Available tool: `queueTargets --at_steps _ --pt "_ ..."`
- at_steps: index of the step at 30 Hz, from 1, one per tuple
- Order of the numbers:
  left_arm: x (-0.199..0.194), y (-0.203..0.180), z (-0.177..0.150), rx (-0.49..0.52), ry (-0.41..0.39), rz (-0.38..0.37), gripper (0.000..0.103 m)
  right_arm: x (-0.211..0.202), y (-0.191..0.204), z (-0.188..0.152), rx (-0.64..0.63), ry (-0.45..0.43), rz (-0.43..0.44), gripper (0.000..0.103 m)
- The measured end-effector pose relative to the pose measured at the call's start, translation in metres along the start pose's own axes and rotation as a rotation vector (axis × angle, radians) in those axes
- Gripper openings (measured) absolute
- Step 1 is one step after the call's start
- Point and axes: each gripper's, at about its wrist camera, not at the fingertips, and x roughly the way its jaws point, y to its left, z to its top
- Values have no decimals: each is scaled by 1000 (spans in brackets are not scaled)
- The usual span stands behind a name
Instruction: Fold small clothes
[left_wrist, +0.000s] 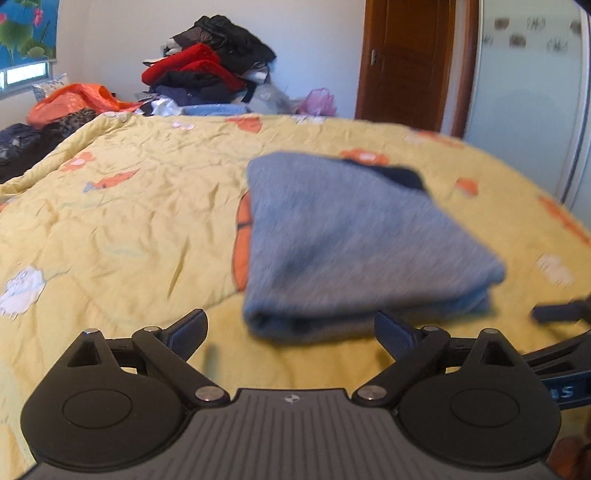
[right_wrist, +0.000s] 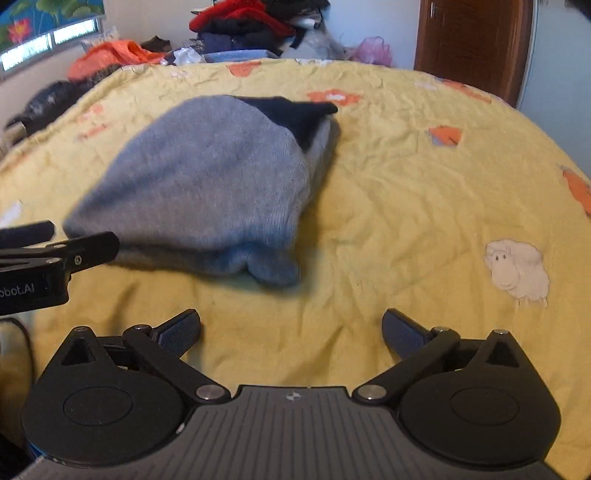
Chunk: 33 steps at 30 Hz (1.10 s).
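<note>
1. Left wrist view: the left gripper (left_wrist: 291, 334) stands wide open with nothing held, its fingers just short of the near folded edge of the grey garment (left_wrist: 354, 243), which lies folded on the yellow bedspread (left_wrist: 122, 206). A clothes pile (left_wrist: 210, 62) sits beyond the bed.
2. Right wrist view: the right gripper (right_wrist: 291, 332) is spread wide and empty over bare bedspread; the garment lies ahead to the left, a dark navy part (right_wrist: 299, 114) at its far end.

Folded grey garment (left_wrist: 354, 240) lies on the yellow-quilted bed (left_wrist: 129, 221)
</note>
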Motion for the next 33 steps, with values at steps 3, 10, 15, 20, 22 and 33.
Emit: queueTargets --at_steps 3,10,15,20,22,33 --pt "7 3 -12 6 25 47 103 -1 0 -2 57 3 -29 103" --pt "11 6 -14 28 3 34 103 10 6 4 132 -4 -79 103" --pt "14 4 -12 24 2 33 103 16 7 -4 112 -102 -63 103" --pt "18 4 -5 21 35 38 103 16 7 -4 110 -109 -70 103" --pt "20 3 -2 13 50 47 103 16 7 -4 109 -112 -69 103" --pt "17 5 -11 21 2 41 103 15 9 -6 111 -125 -76 103"
